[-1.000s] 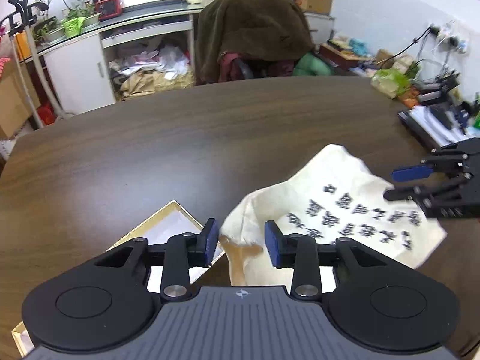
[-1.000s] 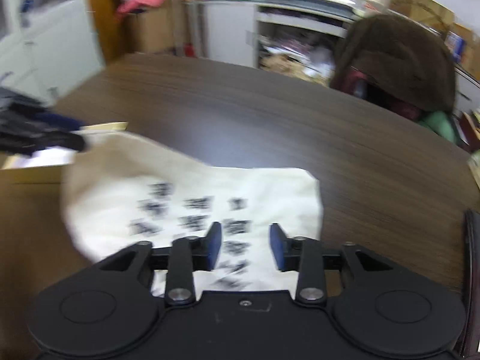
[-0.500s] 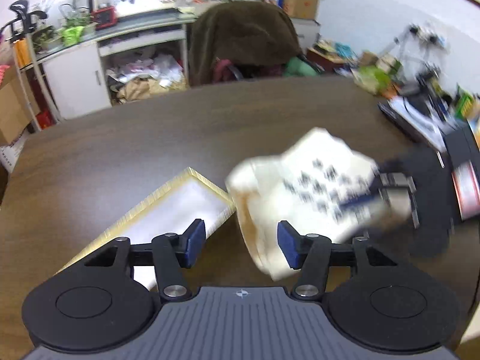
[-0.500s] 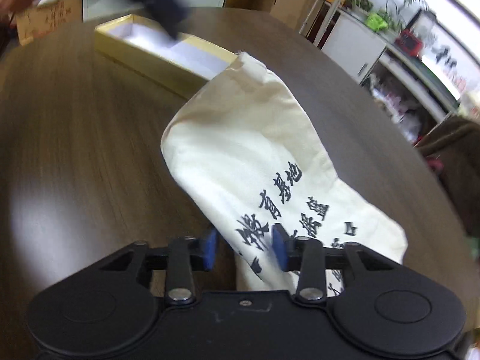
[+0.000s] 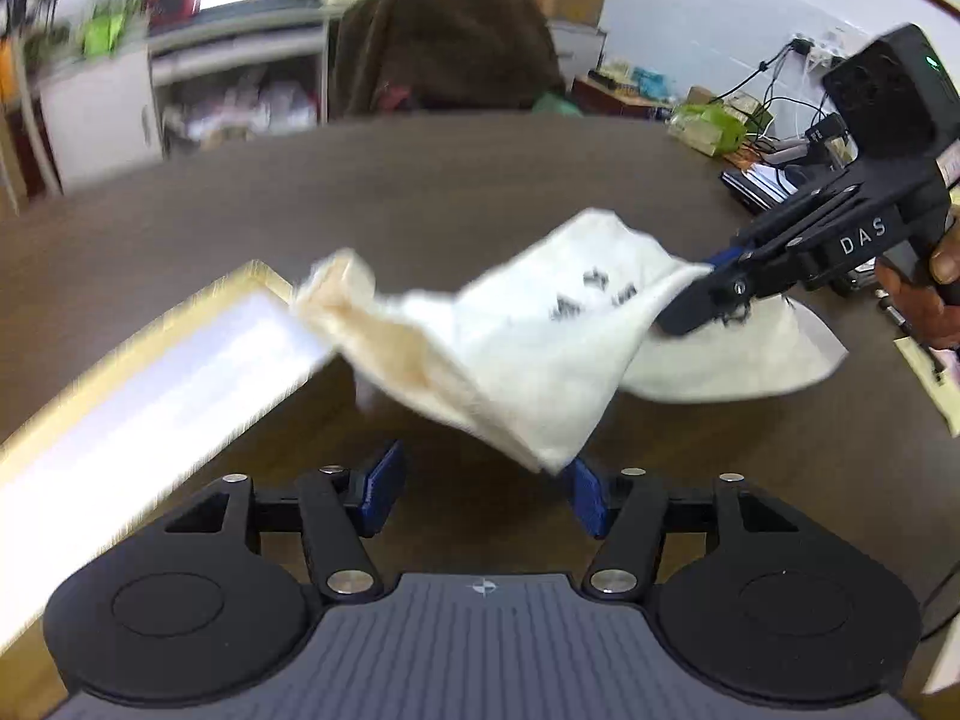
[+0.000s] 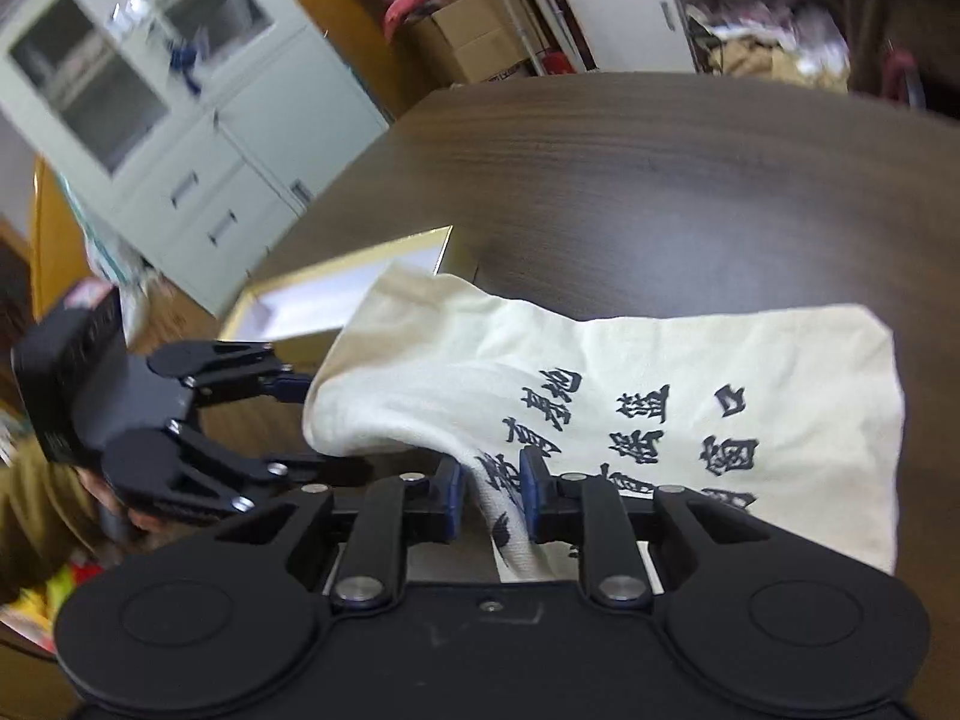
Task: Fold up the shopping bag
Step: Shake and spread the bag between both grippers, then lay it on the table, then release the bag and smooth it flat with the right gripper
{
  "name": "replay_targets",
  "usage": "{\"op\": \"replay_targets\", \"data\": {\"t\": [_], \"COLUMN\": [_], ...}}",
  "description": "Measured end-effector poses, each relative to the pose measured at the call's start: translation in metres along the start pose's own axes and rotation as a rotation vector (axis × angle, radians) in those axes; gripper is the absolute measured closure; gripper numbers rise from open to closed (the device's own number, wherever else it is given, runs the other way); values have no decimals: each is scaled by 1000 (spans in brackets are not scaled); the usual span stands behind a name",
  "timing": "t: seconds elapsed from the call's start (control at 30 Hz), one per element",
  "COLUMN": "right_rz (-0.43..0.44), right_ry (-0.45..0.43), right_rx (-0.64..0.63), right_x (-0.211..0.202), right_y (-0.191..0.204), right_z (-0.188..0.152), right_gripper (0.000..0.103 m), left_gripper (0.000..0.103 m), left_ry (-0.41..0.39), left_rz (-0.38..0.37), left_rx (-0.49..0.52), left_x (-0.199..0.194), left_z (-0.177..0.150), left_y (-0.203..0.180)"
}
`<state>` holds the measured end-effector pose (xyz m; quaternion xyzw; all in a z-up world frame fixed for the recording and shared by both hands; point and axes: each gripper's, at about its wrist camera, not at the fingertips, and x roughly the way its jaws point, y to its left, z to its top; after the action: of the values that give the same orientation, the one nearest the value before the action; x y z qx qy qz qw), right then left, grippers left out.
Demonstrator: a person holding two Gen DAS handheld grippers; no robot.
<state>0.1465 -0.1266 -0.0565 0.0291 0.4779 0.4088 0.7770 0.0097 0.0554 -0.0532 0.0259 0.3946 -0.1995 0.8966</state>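
Left wrist view: left claw (image 5: 480,495) stands with its blue pads wide apart and nothing between them; the lowest corner of the shopping bag (image 5: 528,354) hangs just above the right-hand pad, contact not certain. The cream cloth is lifted off the table (image 5: 420,180), pinched at its printed edge by the right claw (image 5: 699,294), which is clamped on it; the far part of the bag rests on the wood behind. A shallow gold-edged box (image 5: 150,372) lies to the left, the bag's ragged end near its corner. Image is motion-blurred. Right wrist view: right claw (image 6: 491,495) pads are close together with a ridge of bag (image 6: 690,396) fabric squeezed between them; the bag spreads right across the table (image 6: 690,168), printed side up, its left end draped toward the box (image 6: 336,294). Left claw (image 6: 288,420) seen from outside, fingers spread, at the bag's left edge. Judgement: folding is in progress, no flat, finished fold visible; the cloth is bunched and part airborne, so creasing and laying down remain. Only the left view shows the lift off the table; only the right shows the print fully and the pinch up close.
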Motion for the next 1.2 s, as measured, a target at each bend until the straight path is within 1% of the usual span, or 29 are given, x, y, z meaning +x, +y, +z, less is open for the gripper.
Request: {"op": "replay_targets", "data": {"t": [0.07,0.13,0.17,0.2,0.3,0.33,0.37,0.4,0.47,0.5,0.57,0.63,0.7,0.83,0.9,0.97,1.03,1.07,1.17,1.2], "right_rz": [38,70,64,58,30,21,13,3,-20,-8,11,3,8,-46,-121,-215,-247,-259,-302,-313], "right_ry": [-9,-17,-18,-19,-33,-42,-51,-61,-88,-108,-141,-144,-107,-12,10,19,25,15,23,25], "right_rx": [61,118,125,133,130,116,102,87,65,73,87,55,-3,-102,-181,-257,-307,-306,-323,-327], "right_x": [-2,-4,-4,-5,-10,-14,-19,-24,-35,-40,-48,-46,-34,6,25,43,56,59,62,62], "right_y": [-10,-20,-20,-21,-19,-15,-12,-8,1,3,7,18,33,58,70,78,84,85,87,87], "right_z": [-1,-2,-3,-5,-9,-10,-11,-12,-14,-14,-15,-18,-25,-44,-50,-55,-57,-56,-50,-48], "right_gripper": [86,86,86,86,83,82,79,77,76,74,74,74,75,75,75,75,75,75,74,73], "left_gripper": [40,41,44,55,67,69,70,73,75,77,77,77,78,78,78,79,81,80,79,79], "left_ry": [-31,-45,-49,-52,-27,-11,13,50,123,159,225,295,344,405,422,430,439,443,429,432], "left_rz": [-1,-23,-33,-43,-84,-97,-115,-142,-195,-221,-269,-307,-339,-343,-353,-366,-380,-387,-417,-411], "left_rx": [24,19,13,7,-20,-26,-41,-67,-119,-138,-168,-218,-258,-287,-299,-309,-319,-324,-364,-358], "left_x": [2,7,9,12,19,19,17,16,13,11,4,1,-3,-10,-15,-23,-30,-33,-41,-42], "left_z": [6,12,15,18,24,24,24,24,25,24,22,16,9,-5,-7,-8,-9,-9,-6,-8], "left_y": [-6,-10,-11,-12,-13,-13,-12,-10,-5,-3,2,10,18,25,25,24,23,22,22,20]}}
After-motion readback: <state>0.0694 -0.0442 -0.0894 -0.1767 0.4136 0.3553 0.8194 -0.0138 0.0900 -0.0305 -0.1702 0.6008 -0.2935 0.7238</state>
